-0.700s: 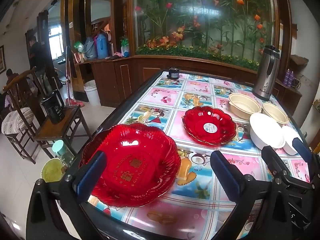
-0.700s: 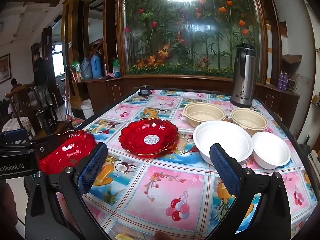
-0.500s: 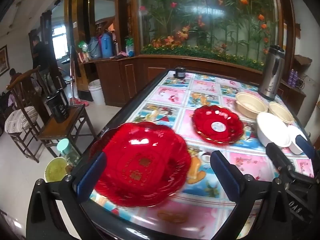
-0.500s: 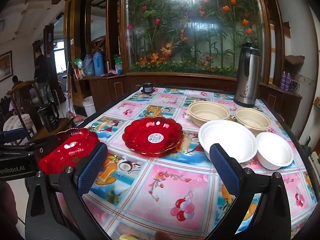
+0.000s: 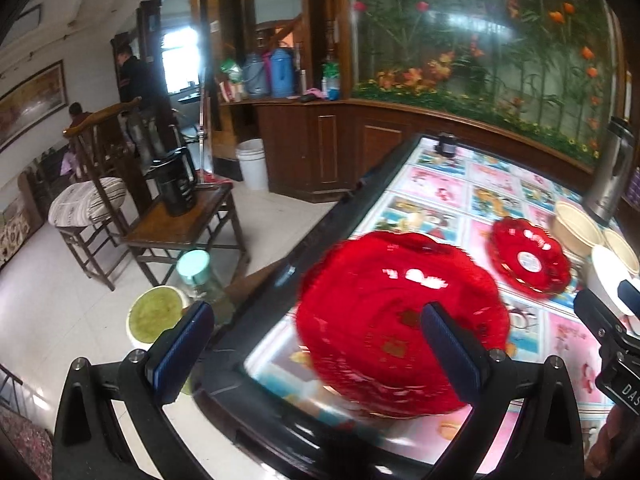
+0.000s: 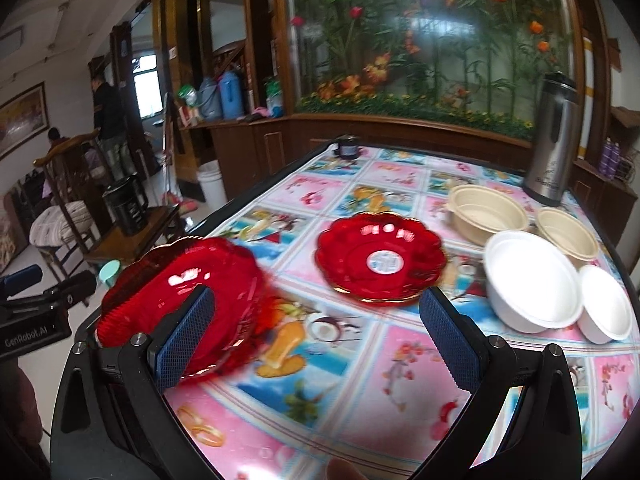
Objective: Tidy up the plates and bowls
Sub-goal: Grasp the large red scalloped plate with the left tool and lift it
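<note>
Left wrist view: left gripper (image 5: 316, 334) jaws spread wide, nothing between the pads. Its left finger (image 5: 182, 346) hangs past the table edge over the floor; the right finger (image 5: 450, 350) sits in front of the large red plate (image 5: 394, 312). That plate is at the near left corner of the table (image 5: 436, 178), motion-blurred; gold marks in its centre are unreadable. It looks tilted, but I can't tell if it's flat on the cloth. Round scalloped shape, no long axis. A second, small red plate (image 5: 528, 260) lies flat further right with a white round sticker in the centre, text too small to read. Right gripper (image 5: 618, 312) shows at the right edge; partial white lettering "DAS" on its body.

Right wrist view: right gripper (image 6: 316, 332) jaws also wide apart, holding nothing, hovering over the patterned tablecloth. Left gripper's body at far left carries the label "GenRobot.AI". Count: 2 red plates, the large one (image 6: 180, 292) at near left and the small one (image 6: 380, 258) mid-table, well apart; 2 beige bowls, big (image 6: 488, 214) and small (image 6: 566, 234), side by side; 2 white bowls, big (image 6: 532, 280) and small (image 6: 606, 308), touching, just in front of the beige pair. All bowls open side up. One steel thermos (image 6: 554, 136) upright behind the bowls, logo print unreadable. One dark cup (image 6: 347, 146) at the far table edge.
</note>
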### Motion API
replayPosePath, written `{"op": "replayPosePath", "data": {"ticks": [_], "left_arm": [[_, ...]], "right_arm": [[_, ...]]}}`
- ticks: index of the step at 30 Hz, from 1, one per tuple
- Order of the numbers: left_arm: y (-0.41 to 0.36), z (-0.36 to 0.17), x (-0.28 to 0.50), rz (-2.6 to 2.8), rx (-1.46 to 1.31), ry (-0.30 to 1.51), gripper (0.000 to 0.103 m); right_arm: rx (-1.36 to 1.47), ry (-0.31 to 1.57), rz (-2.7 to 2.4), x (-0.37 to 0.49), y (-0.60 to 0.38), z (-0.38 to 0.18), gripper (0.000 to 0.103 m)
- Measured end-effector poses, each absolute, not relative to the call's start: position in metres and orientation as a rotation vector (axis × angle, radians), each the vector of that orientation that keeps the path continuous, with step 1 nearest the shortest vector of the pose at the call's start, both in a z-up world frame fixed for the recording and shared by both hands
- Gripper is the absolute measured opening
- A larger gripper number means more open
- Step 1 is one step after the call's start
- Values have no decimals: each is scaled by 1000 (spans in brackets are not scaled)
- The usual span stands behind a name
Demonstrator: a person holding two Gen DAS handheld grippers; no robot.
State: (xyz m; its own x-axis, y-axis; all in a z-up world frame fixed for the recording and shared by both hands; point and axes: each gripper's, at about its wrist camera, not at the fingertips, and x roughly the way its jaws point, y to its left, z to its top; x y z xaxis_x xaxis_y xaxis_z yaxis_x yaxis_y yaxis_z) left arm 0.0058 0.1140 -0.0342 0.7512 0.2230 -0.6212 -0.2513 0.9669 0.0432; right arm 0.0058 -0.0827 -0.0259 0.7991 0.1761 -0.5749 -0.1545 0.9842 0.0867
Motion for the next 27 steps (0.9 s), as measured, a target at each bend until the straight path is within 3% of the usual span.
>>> {"op": "replayPosePath", "data": {"ticks": [11,27], "left_arm": [[144,-41,9,227,-101,673,103],[192,-73,57,238,-191,867,99]], "right_arm": [[-11,658,192,16,-59,-30,103],[138,833,243,60,-52,-44,103]]}}
